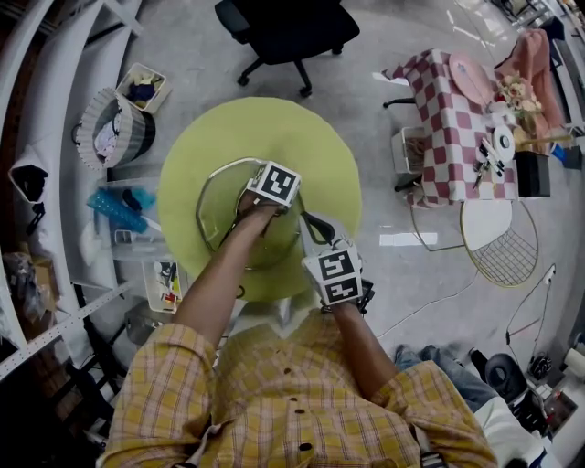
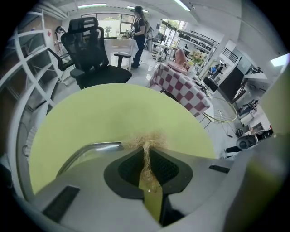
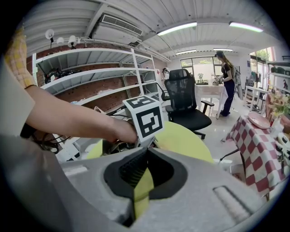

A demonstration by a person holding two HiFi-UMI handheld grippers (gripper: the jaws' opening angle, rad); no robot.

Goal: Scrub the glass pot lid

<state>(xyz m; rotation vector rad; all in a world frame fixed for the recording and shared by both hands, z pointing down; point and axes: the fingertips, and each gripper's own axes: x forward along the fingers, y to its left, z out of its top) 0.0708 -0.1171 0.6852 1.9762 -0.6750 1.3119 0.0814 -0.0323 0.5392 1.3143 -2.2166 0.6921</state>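
The glass pot lid point(image 1: 222, 212), clear with a metal rim, lies on the round yellow-green table point(image 1: 320, 146). My left gripper point(image 1: 249, 204) is over the lid's middle, shut on a tan fibrous scrubber point(image 2: 146, 144) whose tuft sticks out past the jaw tips. The lid's rim point(image 2: 96, 147) curves just left of that tuft. My right gripper point(image 1: 312, 226) reaches the lid's right edge with its jaws together on the rim. In the right gripper view the right gripper point(image 3: 147, 152) points at the left gripper's marker cube point(image 3: 146, 118); the lid itself is hidden there.
A black office chair point(image 1: 288, 27) stands beyond the table. A checked-cloth table point(image 1: 448, 119) and a round wire stand point(image 1: 501, 239) are to the right. A laundry basket point(image 1: 114, 128) and white shelving point(image 1: 37, 137) are on the left. A person point(image 2: 138, 22) stands far off.
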